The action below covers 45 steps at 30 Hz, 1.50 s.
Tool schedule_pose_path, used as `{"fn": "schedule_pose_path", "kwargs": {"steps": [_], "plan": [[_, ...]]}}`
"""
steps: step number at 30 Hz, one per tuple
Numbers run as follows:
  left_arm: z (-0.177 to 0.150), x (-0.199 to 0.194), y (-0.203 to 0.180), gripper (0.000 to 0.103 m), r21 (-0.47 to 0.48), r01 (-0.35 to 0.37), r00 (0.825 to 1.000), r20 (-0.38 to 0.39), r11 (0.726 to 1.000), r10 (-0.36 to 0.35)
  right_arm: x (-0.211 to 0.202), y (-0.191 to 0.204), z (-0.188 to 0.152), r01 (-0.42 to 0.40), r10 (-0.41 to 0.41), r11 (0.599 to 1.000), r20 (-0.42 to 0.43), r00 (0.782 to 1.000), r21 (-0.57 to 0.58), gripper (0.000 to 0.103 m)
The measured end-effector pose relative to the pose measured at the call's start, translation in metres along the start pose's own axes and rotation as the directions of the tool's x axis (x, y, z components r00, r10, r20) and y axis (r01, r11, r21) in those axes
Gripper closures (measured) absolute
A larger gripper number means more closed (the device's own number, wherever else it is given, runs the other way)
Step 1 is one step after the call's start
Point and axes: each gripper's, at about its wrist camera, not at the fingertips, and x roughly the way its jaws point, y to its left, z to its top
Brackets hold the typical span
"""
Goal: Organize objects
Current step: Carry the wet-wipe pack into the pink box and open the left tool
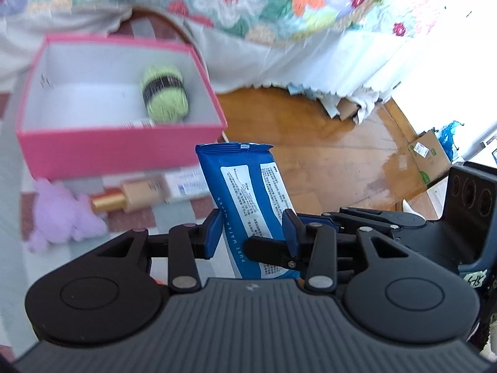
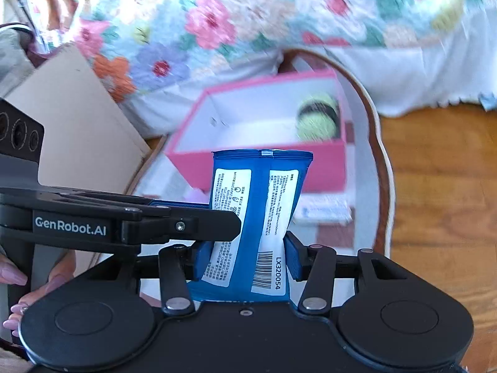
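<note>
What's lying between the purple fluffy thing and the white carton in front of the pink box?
A foundation bottle with a gold cap lies on its side between the purple fluff and the white carton, seen in the left wrist view.

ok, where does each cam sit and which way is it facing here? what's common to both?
Left wrist: rides on the left gripper, looks forward and down along its fingers at the wipes pack they clamp, pink box beyond; the right gripper reaches in from the right.
Right wrist: rides on the right gripper, looks forward and down at the same wipes pack; the left gripper crosses from the left, and a hand holds its handle.
Shared: the pack, the pink box with green yarn, the floral cloth.
</note>
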Motion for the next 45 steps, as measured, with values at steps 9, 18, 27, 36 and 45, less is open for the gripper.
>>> {"fn": "schedule_pose_path", "kwargs": {"steps": [9,18,27,36,45], "plan": [[0.055,-0.060,-0.003,0.063,0.052,-0.108,0.991,0.080,0.993,0.104,-0.009,0.044,0.056,-0.063,0.067,0.997,0.081,0.994,-0.048,0.049],[0.128,-0.045,0.030,0.063,0.051,-0.201,0.977,0.083,0.978,0.197,0.034,0.053,0.129,-0.099,0.101,0.994,0.073,0.992,-0.042,0.049],[0.167,0.037,0.104,0.063,-0.032,-0.210,0.977,0.028,0.977,0.211,0.131,0.017,0.163,-0.056,0.056,0.998,0.000,0.998,-0.010,0.049],[0.179,0.103,0.163,0.063,-0.097,-0.206,0.979,-0.026,0.974,0.204,0.208,-0.011,0.167,-0.001,0.001,1.000,-0.039,0.999,-0.017,0.049],[0.174,0.147,0.199,0.063,-0.163,-0.226,0.973,-0.082,0.960,0.215,0.262,-0.016,0.166,0.069,-0.080,0.993,-0.113,0.990,-0.098,0.049]]}}
